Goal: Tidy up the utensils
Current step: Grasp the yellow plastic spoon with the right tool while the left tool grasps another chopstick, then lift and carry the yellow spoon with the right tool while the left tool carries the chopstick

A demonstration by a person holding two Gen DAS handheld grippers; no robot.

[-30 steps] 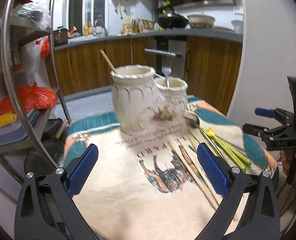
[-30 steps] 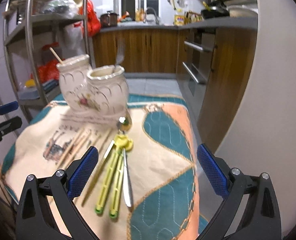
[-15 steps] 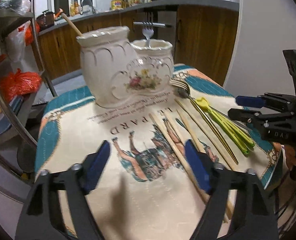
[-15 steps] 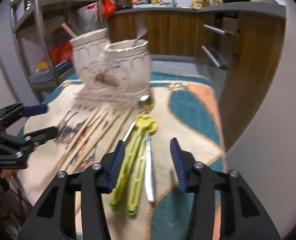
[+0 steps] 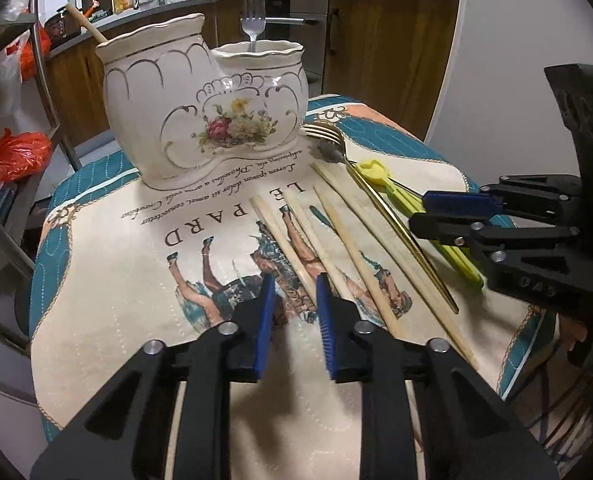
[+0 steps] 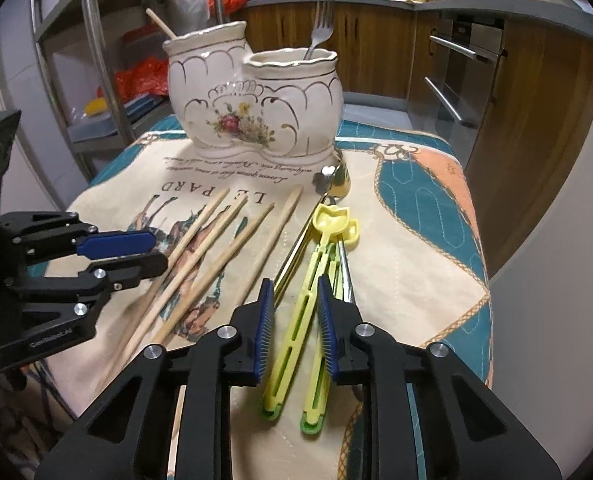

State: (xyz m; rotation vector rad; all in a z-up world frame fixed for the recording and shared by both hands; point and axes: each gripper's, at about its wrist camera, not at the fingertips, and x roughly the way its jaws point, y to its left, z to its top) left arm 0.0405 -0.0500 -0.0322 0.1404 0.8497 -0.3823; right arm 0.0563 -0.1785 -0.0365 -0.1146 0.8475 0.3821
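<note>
A white floral ceramic holder (image 5: 216, 120) (image 6: 248, 112) stands at the back of the patterned cloth (image 5: 116, 280). A fork (image 5: 252, 20) stands in its right cup and a wooden stick (image 5: 84, 22) in its left. Several wooden chopsticks (image 5: 336, 232) lie fanned on the cloth, with a gold fork (image 5: 328, 136) and yellow-green training chopsticks (image 6: 296, 320) to their right. My left gripper (image 5: 295, 316) is closing low over the leftmost chopstick, which runs into the gap untouched. My right gripper (image 6: 295, 316) is closing astride one green stick, and its pads are still apart from it.
A metal shelf rack (image 5: 44, 80) with orange bags (image 5: 12, 152) stands to the left of the table. Wooden kitchen cabinets (image 6: 376, 52) and an oven (image 6: 456, 80) lie beyond. A white wall (image 5: 516, 60) is close on the right, past the cloth's right edge (image 6: 476, 240).
Both grippers have dropped toward the cloth and tilted down. Their jaws have narrowed from wide open to a small gap, the left over the wooden chopsticks, the right over the green ones.
</note>
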